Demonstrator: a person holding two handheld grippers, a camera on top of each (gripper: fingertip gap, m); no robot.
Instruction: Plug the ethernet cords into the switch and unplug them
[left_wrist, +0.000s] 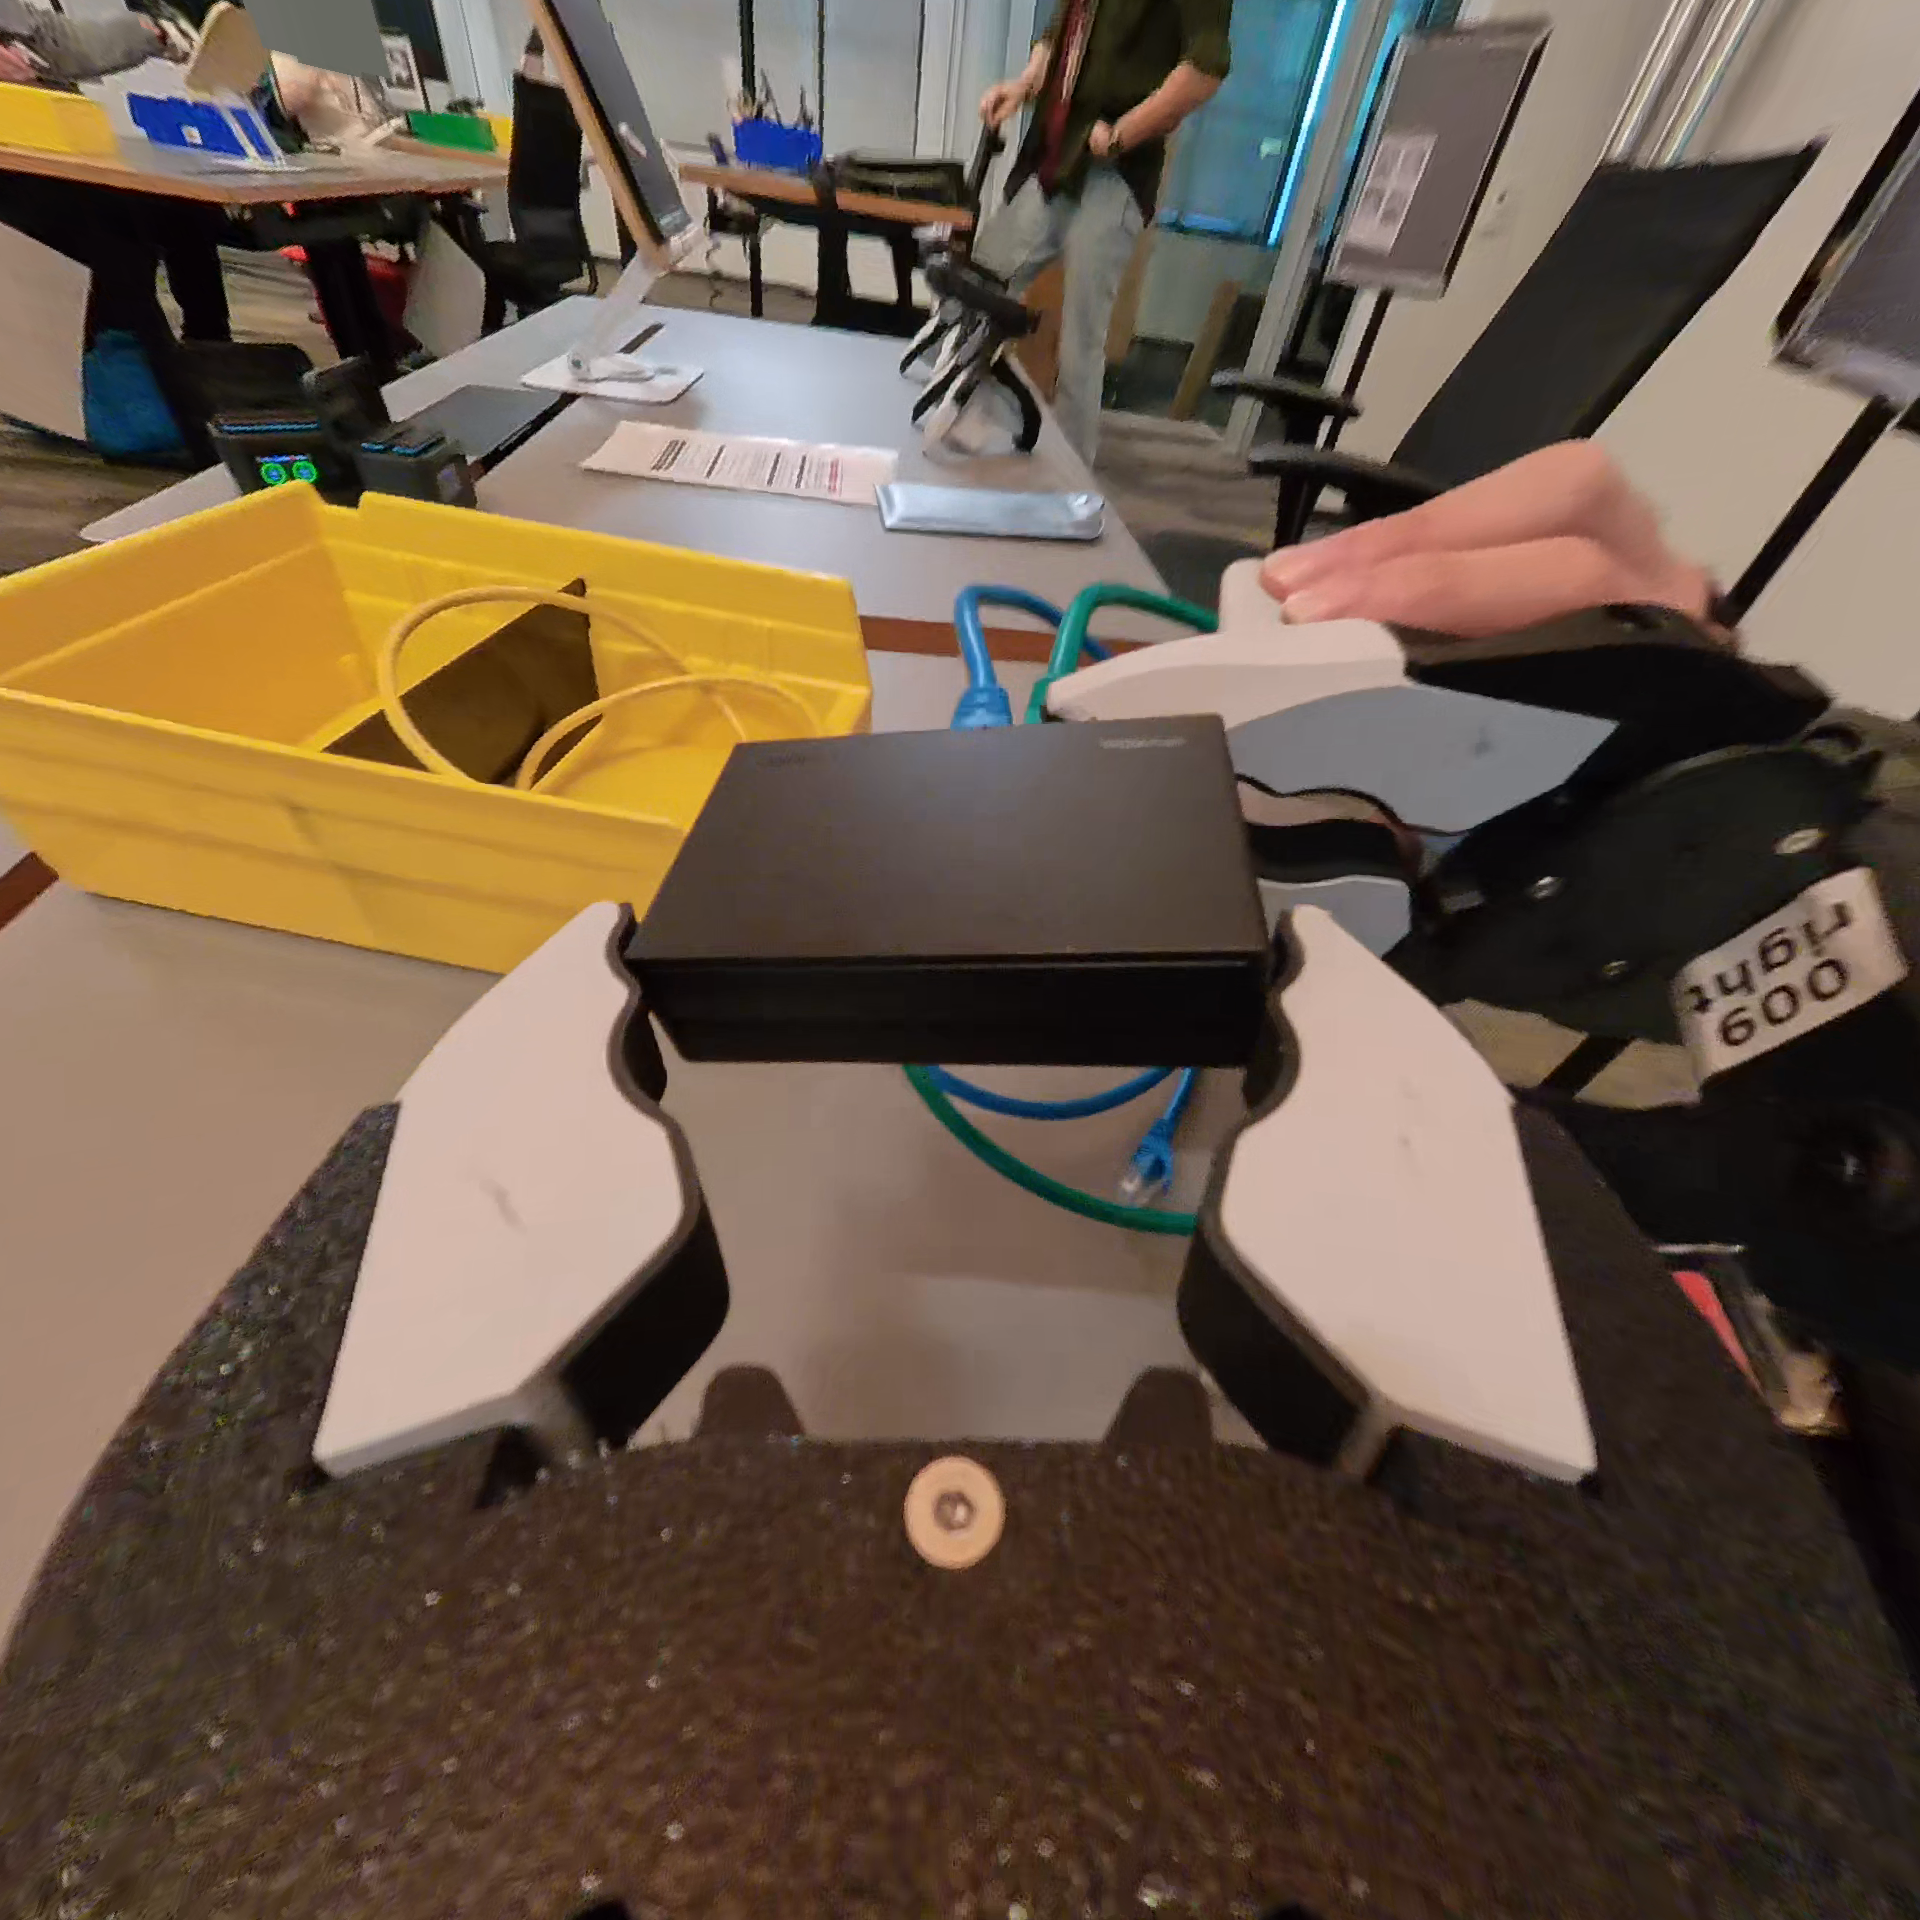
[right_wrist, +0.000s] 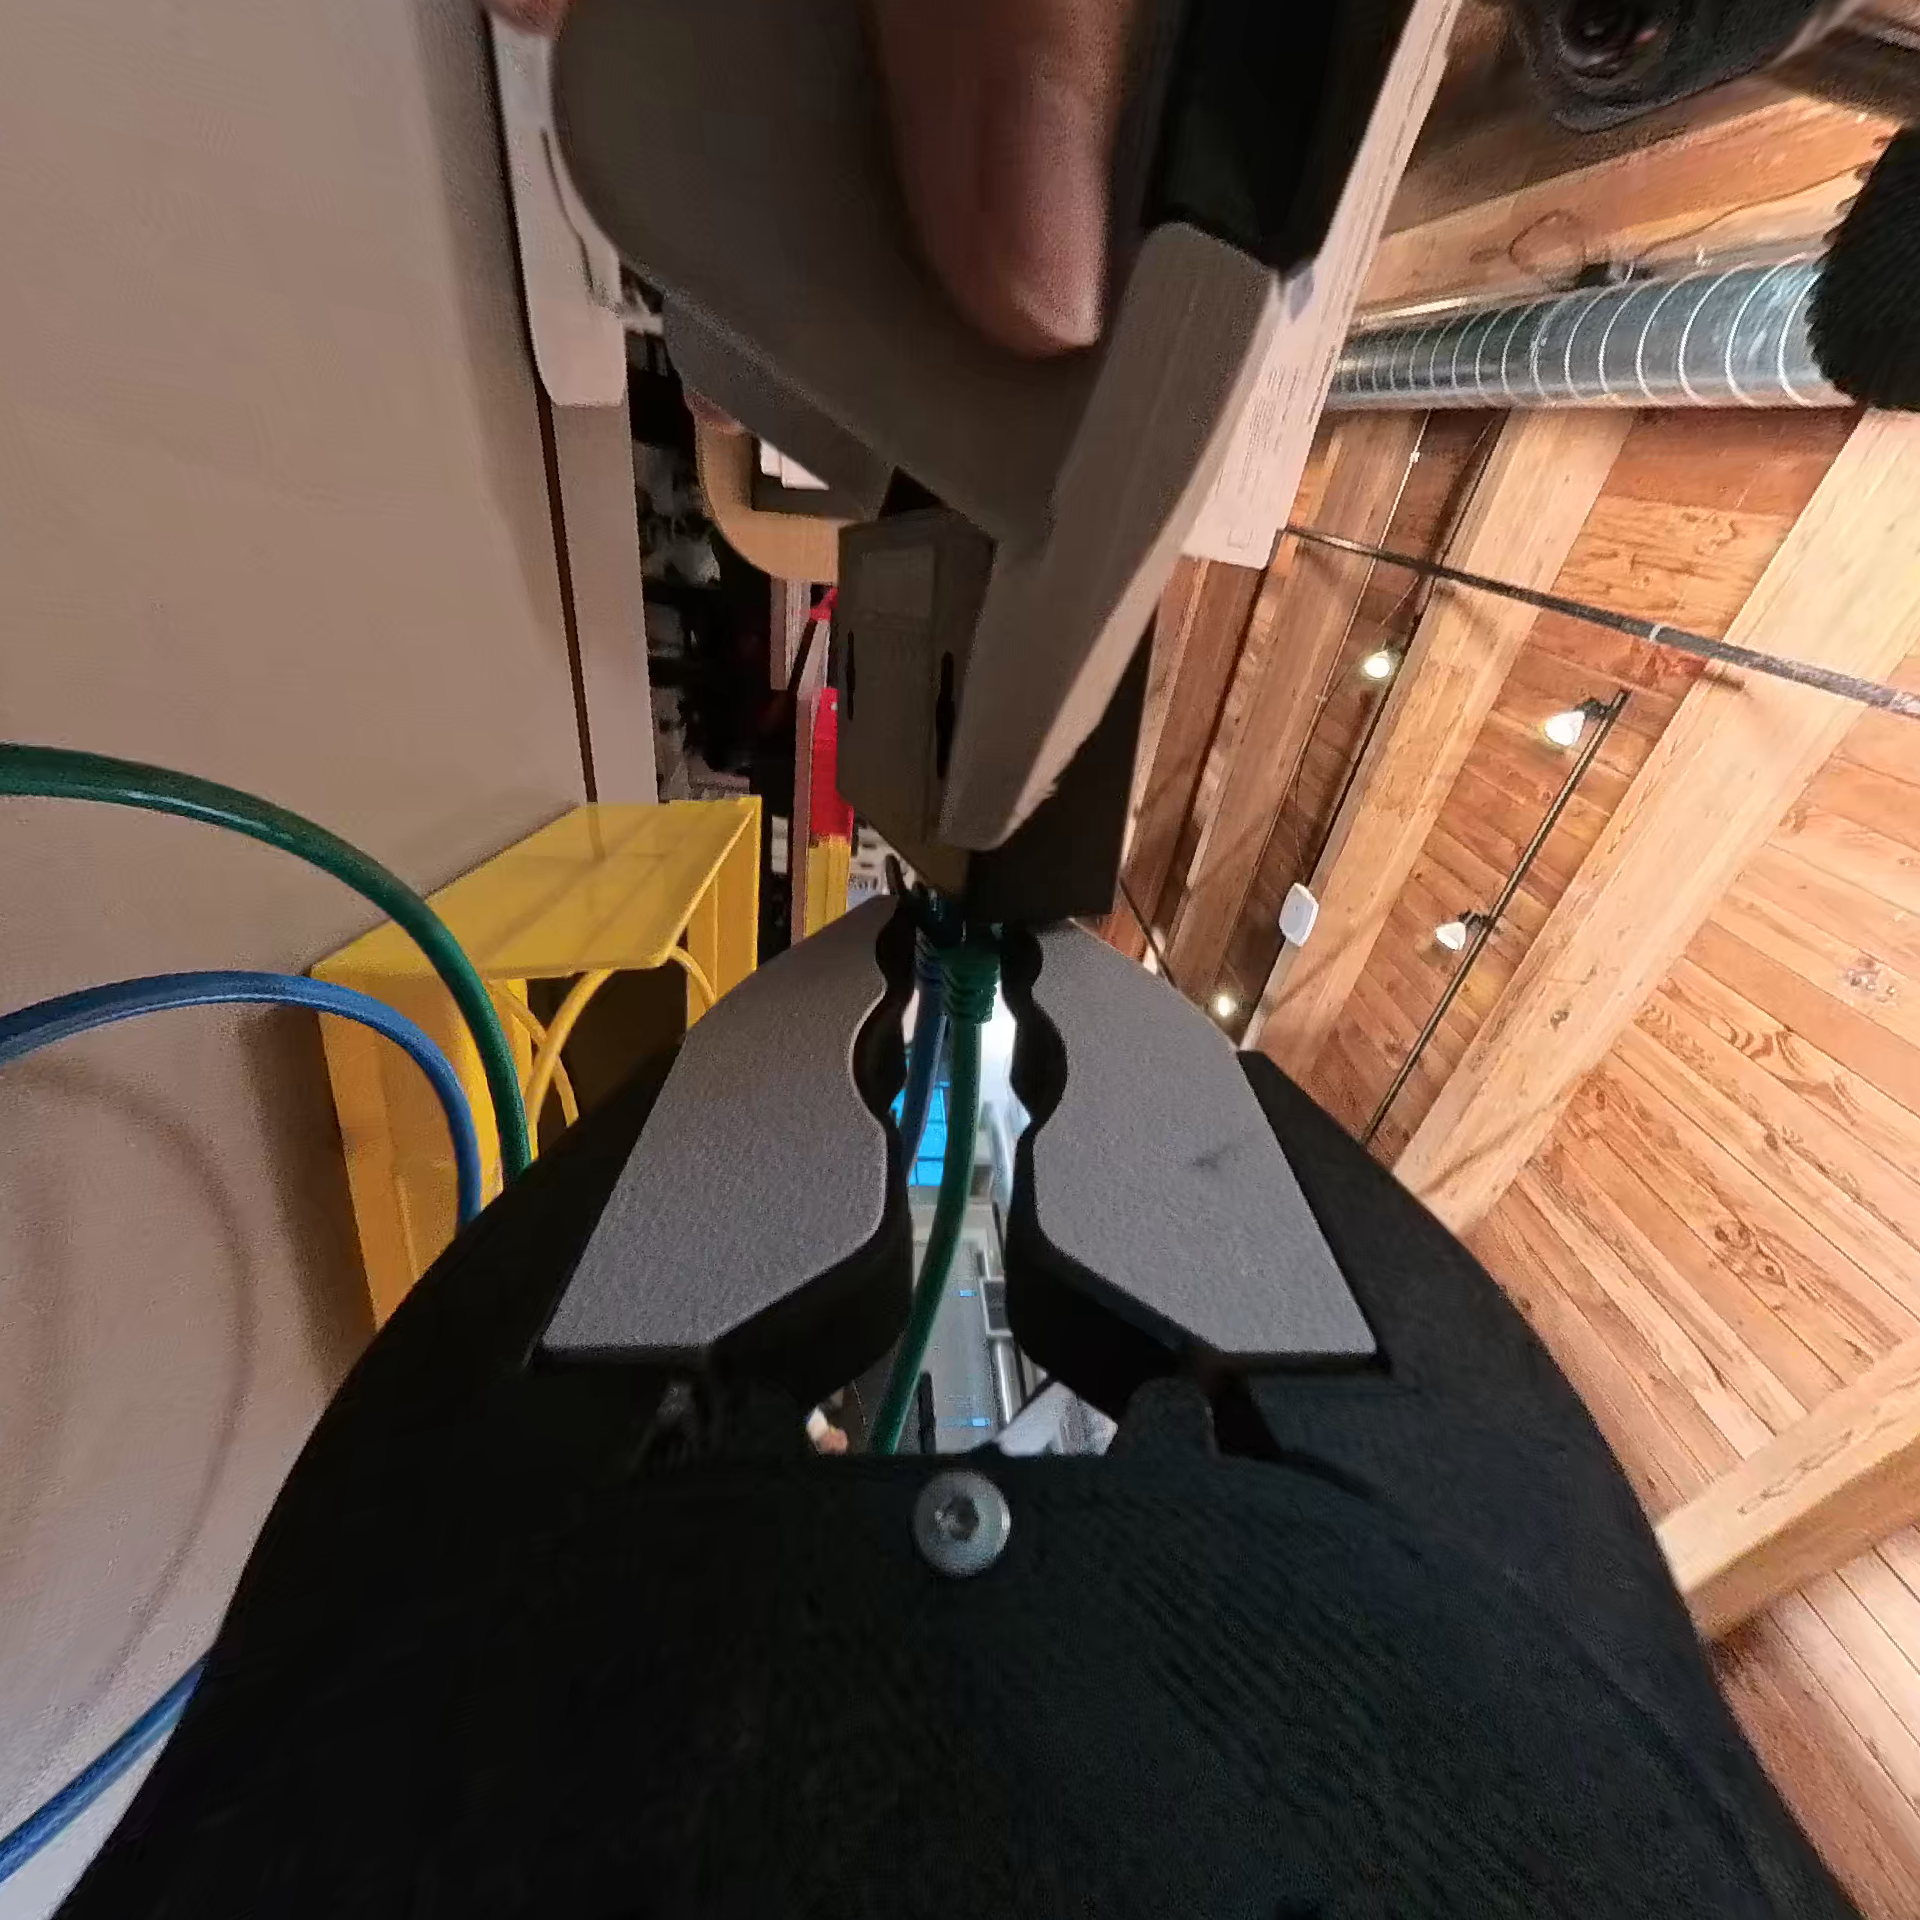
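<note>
My left gripper (left_wrist: 951, 966) is shut on the near end of the black switch (left_wrist: 966, 831) and holds it above the grey table (left_wrist: 208, 1091). A blue cord (left_wrist: 982, 707) is plugged into the switch's far side. Its other plug (left_wrist: 1148, 1153) lies loose under the switch. My right gripper (right_wrist: 958, 951) is shut on the boot of the green cord (right_wrist: 964, 987), right at the port side of the switch (right_wrist: 899, 707). I cannot tell whether that plug is seated. The right gripper's finger (left_wrist: 1226, 665) shows beyond the switch.
A yellow bin (left_wrist: 260, 810) holding a yellow cord (left_wrist: 644, 707) stands left of the switch. A paper sheet (left_wrist: 738, 462) and a silver pouch (left_wrist: 987, 509) lie farther back. A black chair (left_wrist: 1507, 416) and a standing person (left_wrist: 1081, 208) are beyond the table.
</note>
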